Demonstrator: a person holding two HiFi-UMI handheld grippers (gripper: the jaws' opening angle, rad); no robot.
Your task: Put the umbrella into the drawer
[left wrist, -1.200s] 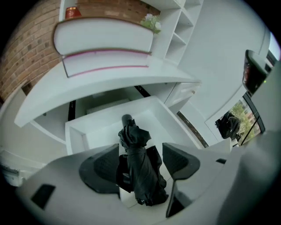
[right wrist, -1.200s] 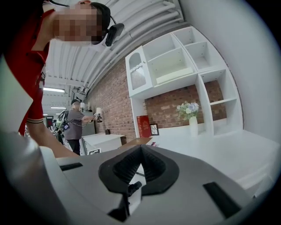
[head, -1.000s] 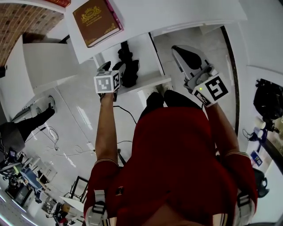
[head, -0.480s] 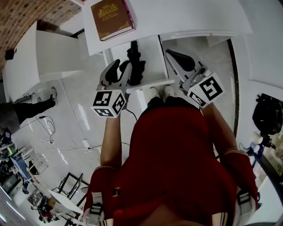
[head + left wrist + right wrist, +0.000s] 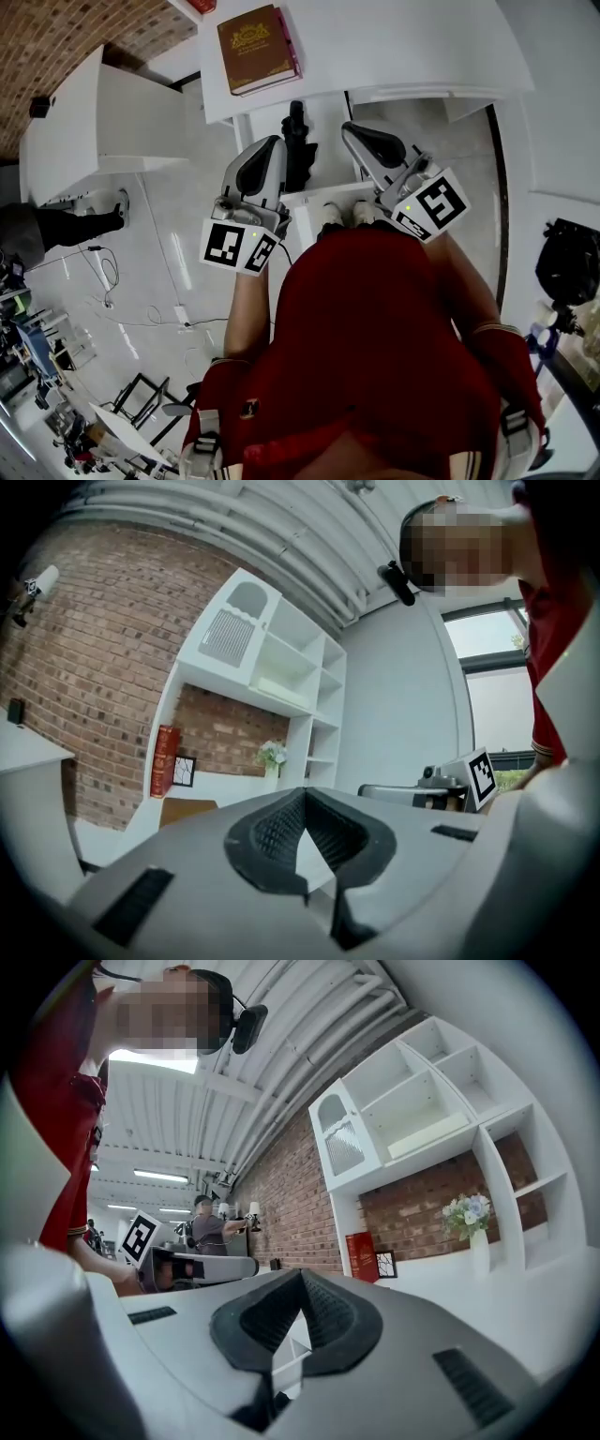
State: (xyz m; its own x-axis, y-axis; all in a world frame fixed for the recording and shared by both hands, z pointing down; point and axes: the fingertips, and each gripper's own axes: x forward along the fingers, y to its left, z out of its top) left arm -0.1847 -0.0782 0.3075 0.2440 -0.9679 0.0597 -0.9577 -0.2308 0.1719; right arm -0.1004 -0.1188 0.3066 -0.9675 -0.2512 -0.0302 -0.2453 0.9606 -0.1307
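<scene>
A black folded umbrella (image 5: 297, 141) lies in the open white drawer (image 5: 323, 192) under the desk. My left gripper (image 5: 269, 148) is held level above the drawer's left side, clear of the umbrella. Its jaws have just been closing, and in the left gripper view the left gripper (image 5: 305, 797) is shut with nothing between the pads. My right gripper (image 5: 356, 133) hangs over the drawer's right side. Seen from its own camera, the right gripper (image 5: 300, 1277) is also shut and empty.
A brown book (image 5: 261, 49) lies on the white desk (image 5: 394, 47). A white cabinet (image 5: 103, 122) stands at the left, with cables (image 5: 112, 281) on the floor below it. Ahead is a white shelf unit (image 5: 281, 667) against a brick wall, with a vase of flowers (image 5: 469, 1218).
The left gripper has risen from beside the umbrella in the drawer and its open jaws have shut empty. The right gripper has lifted a little.
</scene>
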